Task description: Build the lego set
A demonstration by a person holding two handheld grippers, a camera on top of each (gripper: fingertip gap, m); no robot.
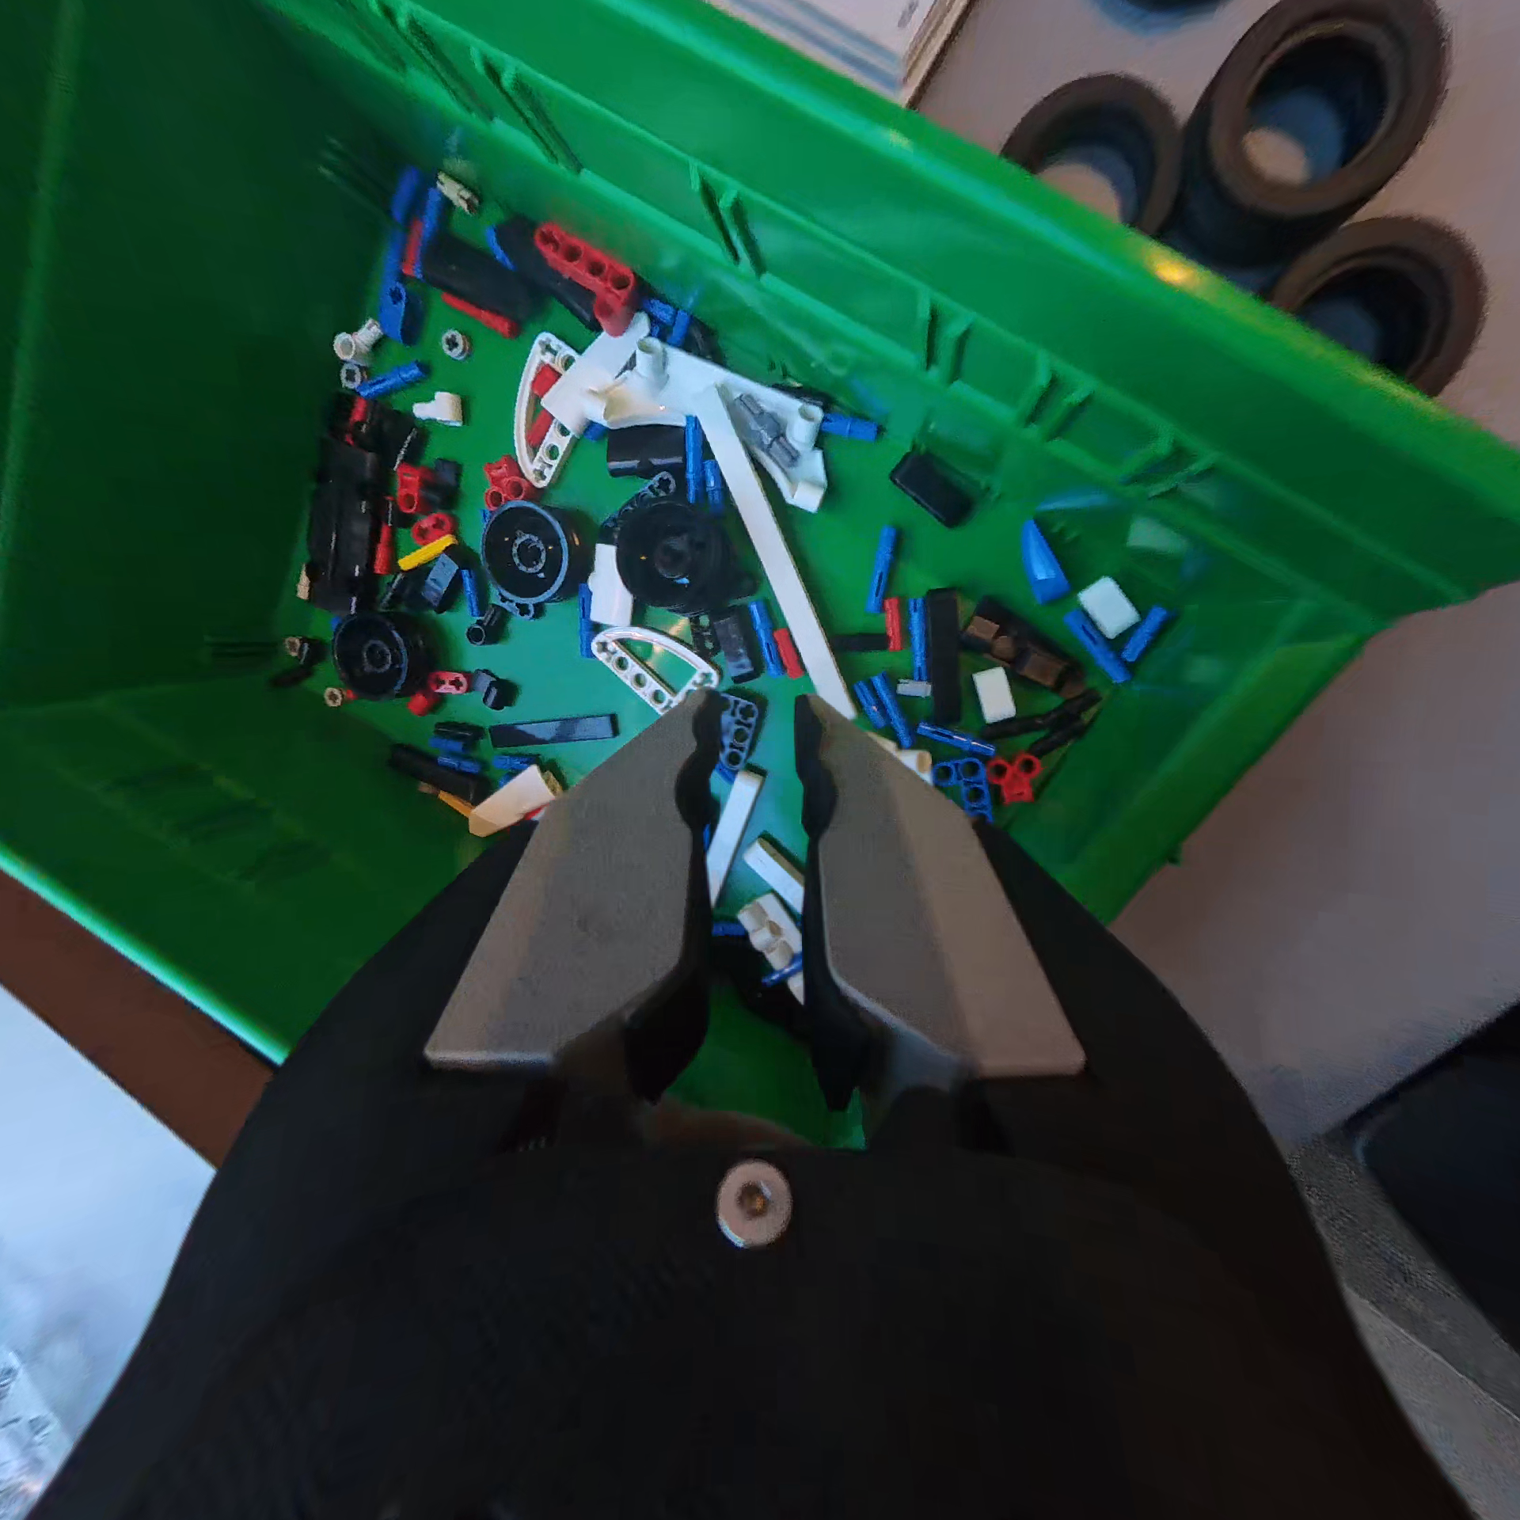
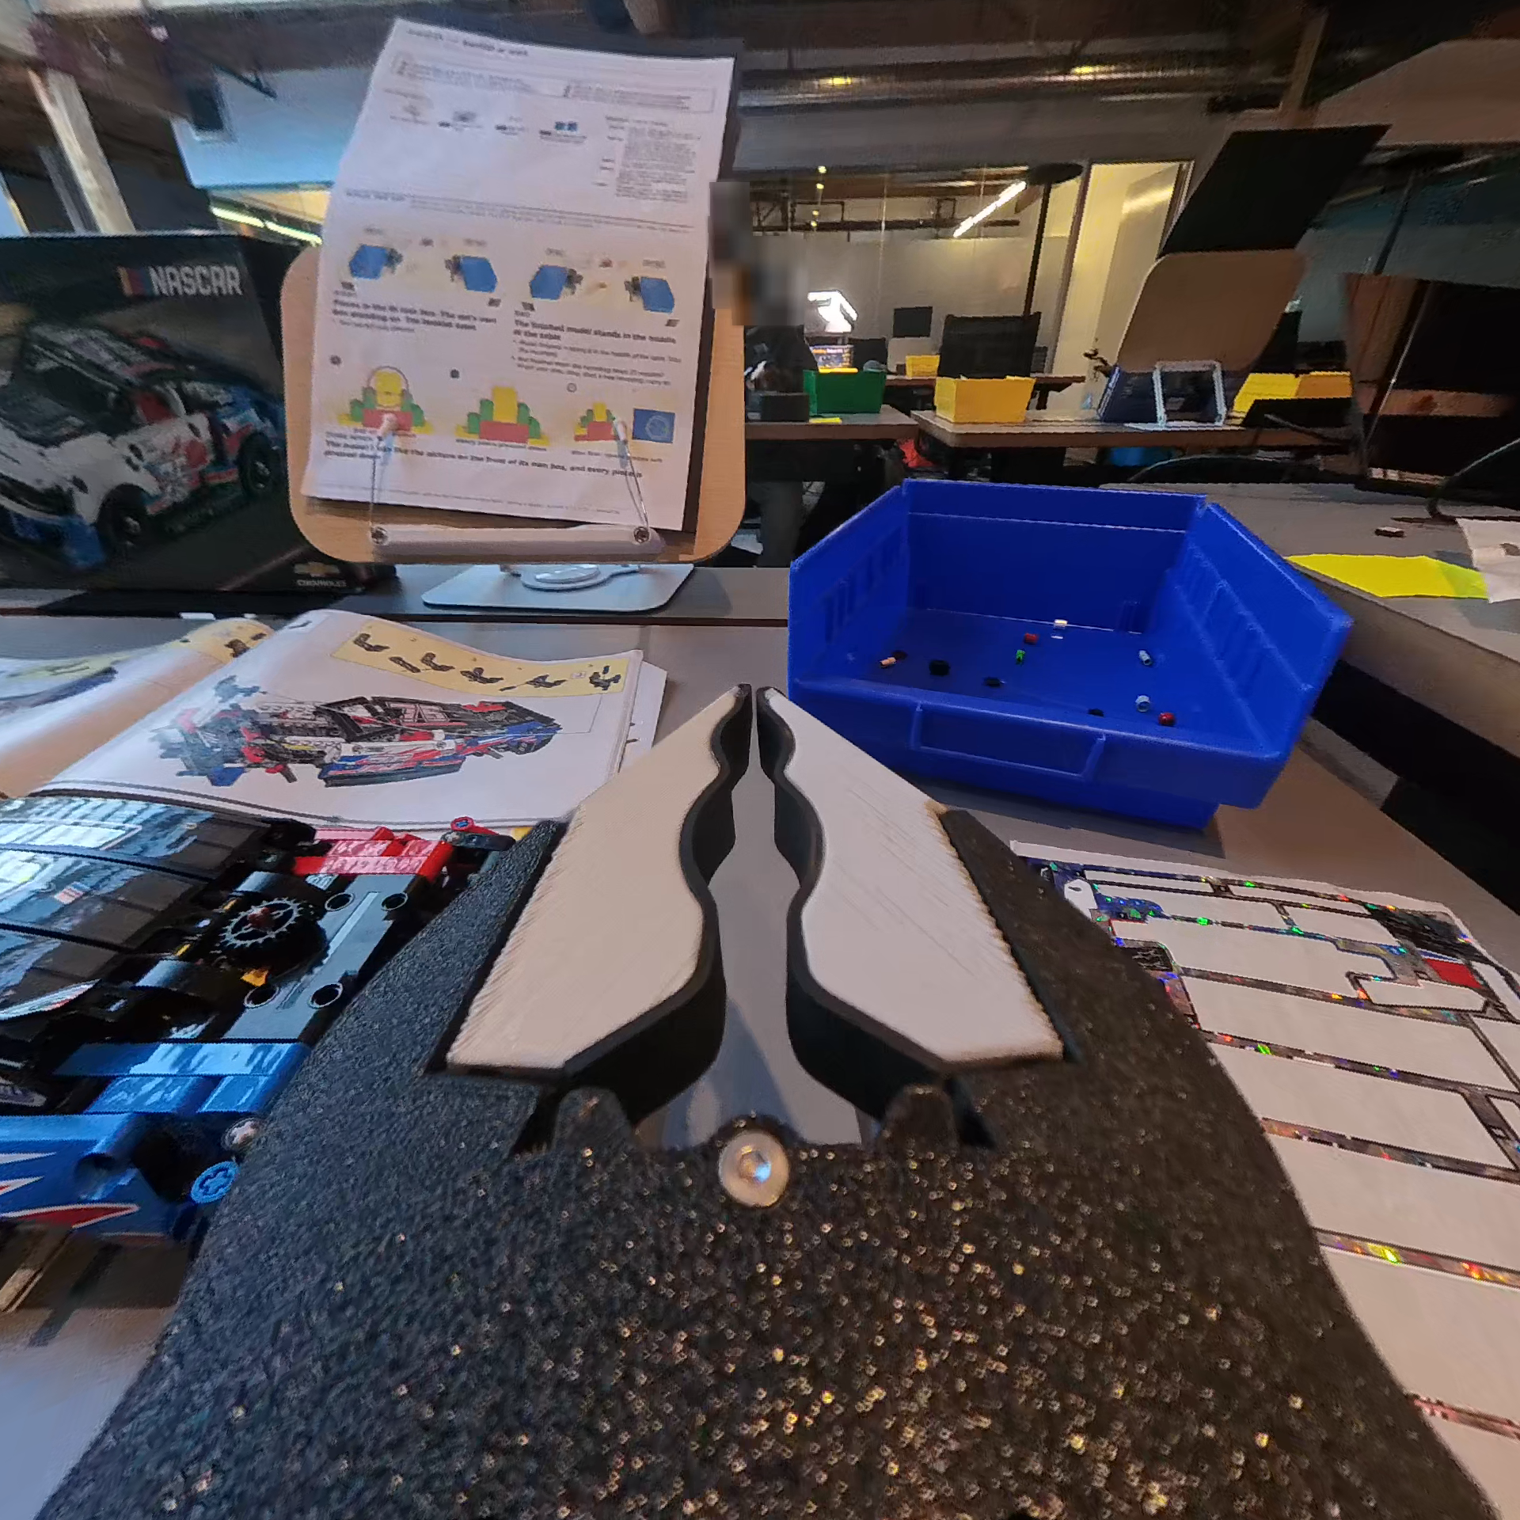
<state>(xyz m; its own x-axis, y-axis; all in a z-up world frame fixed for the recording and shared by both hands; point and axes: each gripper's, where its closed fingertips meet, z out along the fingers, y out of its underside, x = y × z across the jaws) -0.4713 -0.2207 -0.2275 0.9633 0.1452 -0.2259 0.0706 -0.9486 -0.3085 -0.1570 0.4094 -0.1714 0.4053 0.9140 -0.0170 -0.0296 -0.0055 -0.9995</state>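
Note:
A green bin (image 1: 164, 329) holds several loose lego pieces: black wheel hubs (image 1: 535, 555), a long white strip (image 1: 781, 559), a red beam (image 1: 588, 271) and blue pins (image 1: 882, 567). My left gripper (image 1: 757, 707) hangs over the bin's near side, open and empty; a small dark piece (image 1: 740, 728) lies below its tips. My right gripper (image 2: 754, 695) is shut and empty, low over the grey table. The partly built black, blue and red car (image 2: 164, 987) sits to its left. The open instruction booklet (image 2: 370, 724) lies behind the car.
A blue bin (image 2: 1061, 658) with several tiny pieces stands ahead on the right. A sticker sheet (image 2: 1316, 1028) lies at the right. A stand with a printed sheet (image 2: 518, 288) and the set's box (image 2: 123, 395) stand at the back. Black tyres (image 1: 1316, 107) lie beyond the green bin. Tip to tip, the grippers are about 70 cm apart.

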